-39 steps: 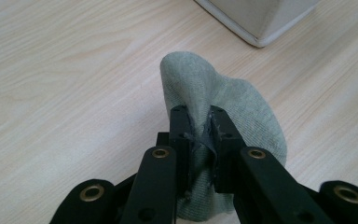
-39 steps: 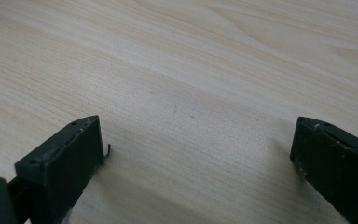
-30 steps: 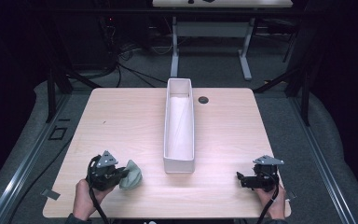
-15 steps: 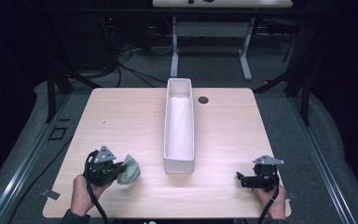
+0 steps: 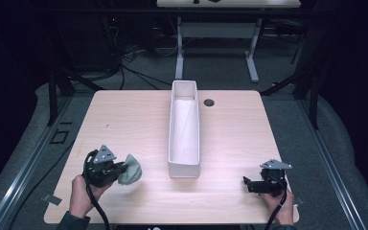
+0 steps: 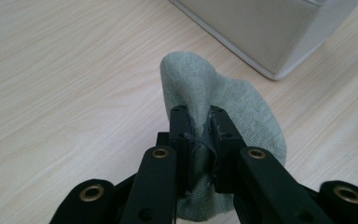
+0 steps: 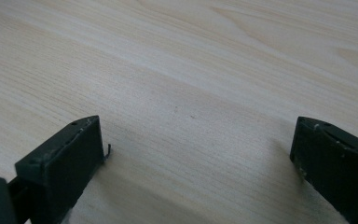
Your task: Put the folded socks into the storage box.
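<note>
left gripper (image 6: 199,122): clamped on grey sock (image 6: 233,98), bunched between pads | right gripper (image 7: 196,140): jaws wide, empty | white bin (image 5: 184,125): just beyond fingertips | advice: lift sock clear of rim before releasing

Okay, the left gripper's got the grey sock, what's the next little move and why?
Probably lift the sock and carry it toward the white bin. The left gripper is already shut on a fold of it, and the bin stands open close beside it.
</note>
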Motion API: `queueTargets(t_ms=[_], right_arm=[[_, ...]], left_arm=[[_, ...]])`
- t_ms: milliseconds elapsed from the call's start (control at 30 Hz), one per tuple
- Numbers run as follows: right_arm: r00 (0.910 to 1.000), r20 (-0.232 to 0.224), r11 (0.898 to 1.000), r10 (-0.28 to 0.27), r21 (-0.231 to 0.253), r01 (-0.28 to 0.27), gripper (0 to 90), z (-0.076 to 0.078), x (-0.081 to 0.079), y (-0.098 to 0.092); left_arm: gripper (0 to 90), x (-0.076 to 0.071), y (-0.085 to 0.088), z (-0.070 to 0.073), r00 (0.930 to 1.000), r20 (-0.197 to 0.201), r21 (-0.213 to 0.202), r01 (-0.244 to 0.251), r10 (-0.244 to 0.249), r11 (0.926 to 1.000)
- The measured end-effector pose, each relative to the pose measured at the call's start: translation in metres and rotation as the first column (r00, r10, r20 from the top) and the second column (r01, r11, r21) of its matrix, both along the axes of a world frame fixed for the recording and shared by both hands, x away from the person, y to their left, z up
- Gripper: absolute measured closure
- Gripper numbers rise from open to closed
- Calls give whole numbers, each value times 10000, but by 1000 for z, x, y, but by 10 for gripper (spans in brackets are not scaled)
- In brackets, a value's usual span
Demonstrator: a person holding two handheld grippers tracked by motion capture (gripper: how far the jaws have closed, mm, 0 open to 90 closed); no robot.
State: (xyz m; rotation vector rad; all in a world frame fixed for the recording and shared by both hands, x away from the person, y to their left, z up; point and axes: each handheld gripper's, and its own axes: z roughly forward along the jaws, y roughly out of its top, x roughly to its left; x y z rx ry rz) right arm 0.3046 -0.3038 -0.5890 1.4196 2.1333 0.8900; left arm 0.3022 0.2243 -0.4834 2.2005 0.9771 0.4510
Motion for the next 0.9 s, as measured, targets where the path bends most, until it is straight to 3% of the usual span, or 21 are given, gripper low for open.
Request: queueTargets(t_ms=[900], right_arm=[[10000, 3, 10000, -14, -1, 14, 20, 0, 0, 0]], left_arm=[[819, 15, -7, 31, 9986, 424, 165, 322, -328, 9993]])
